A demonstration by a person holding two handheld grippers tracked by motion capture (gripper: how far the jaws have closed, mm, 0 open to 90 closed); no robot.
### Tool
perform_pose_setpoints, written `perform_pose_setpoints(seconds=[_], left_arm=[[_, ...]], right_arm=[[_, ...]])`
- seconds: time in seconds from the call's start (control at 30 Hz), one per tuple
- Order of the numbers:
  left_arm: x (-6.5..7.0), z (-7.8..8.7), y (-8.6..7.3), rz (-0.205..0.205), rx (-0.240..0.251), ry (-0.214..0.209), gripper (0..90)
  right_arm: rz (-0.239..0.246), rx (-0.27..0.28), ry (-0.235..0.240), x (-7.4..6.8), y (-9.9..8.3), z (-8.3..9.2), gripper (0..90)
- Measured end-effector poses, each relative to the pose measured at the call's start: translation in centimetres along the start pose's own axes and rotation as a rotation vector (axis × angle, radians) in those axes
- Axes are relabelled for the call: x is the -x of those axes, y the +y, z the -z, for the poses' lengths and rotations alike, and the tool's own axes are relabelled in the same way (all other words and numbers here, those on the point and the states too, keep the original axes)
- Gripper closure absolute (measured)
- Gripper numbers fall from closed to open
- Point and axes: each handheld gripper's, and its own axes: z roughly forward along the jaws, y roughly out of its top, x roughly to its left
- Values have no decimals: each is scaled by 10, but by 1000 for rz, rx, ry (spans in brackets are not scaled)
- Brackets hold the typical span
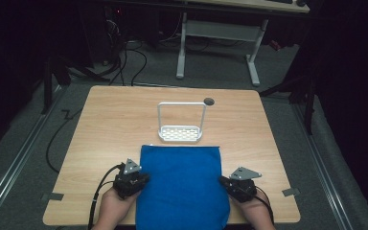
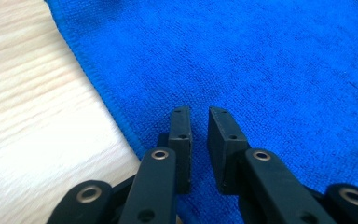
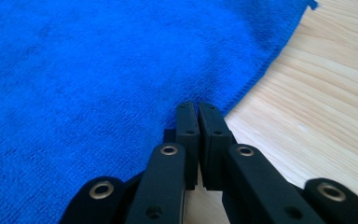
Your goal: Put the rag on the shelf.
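Observation:
A blue towel (image 1: 182, 187) lies flat on the near half of the wooden table (image 1: 115, 120) and hangs a little over the front edge. My left gripper (image 1: 146, 178) rests at the towel's left hem. In the left gripper view its jaws (image 2: 199, 112) stand a narrow gap apart above the towel (image 2: 261, 60), with no raised fold between them. My right gripper (image 1: 223, 181) is at the towel's right hem. In the right gripper view its jaws (image 3: 198, 106) are pressed together over the hem of the towel (image 3: 84, 70), and I cannot see cloth between the pads.
A small white rack (image 1: 181, 133) with a tall wire handle stands just beyond the towel's far edge. A dark round hole (image 1: 209, 101) sits in the tabletop behind it. A white desk frame (image 1: 218, 43) stands on the floor past the table. Bare wood flanks the towel.

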Motion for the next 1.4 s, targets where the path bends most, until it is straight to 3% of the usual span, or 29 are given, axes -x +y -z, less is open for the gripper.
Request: perform_pose_setpoints(seconds=[0.17, 0.3, 0.37, 0.53, 0.67, 0.87, 1.0, 1.1, 1.2, 1.3, 1.4], left_arm=[[-2, 2, 0, -7, 8, 10, 744], [-5, 6, 5, -18, 87, 55, 703], [-10, 7, 8, 4, 133, 56, 687], [-24, -3, 15, 36, 179, 101, 641], [-34, -13, 20, 58, 171, 128, 603], [-45, -27, 33, 27, 161, 159, 570], [-53, -36, 42, 40, 164, 184, 530], [-59, -40, 43, 70, 157, 176, 506], [-65, -40, 43, 110, 162, 136, 488], [-67, -40, 43, 117, 177, 119, 488], [-71, -43, 47, 123, 145, 104, 489]], right_arm=[[18, 9, 6, -4, 2, -1, 841], [-7, 30, 1, 1, 1, 3, 806], [-12, 34, -8, 4, -1, 3, 796], [-26, 43, -18, 8, -2, 4, 742], [-28, 51, -22, 9, -3, 4, 716], [-51, 69, -30, 14, -5, 7, 681], [-77, 73, -37, 17, -7, 7, 657], [-81, 74, -42, 18, -7, 6, 643], [-87, 72, -55, 17, -8, 6, 616], [-94, 84, -69, 17, -8, 7, 600], [-119, 115, -72, 20, -6, 8, 564]])
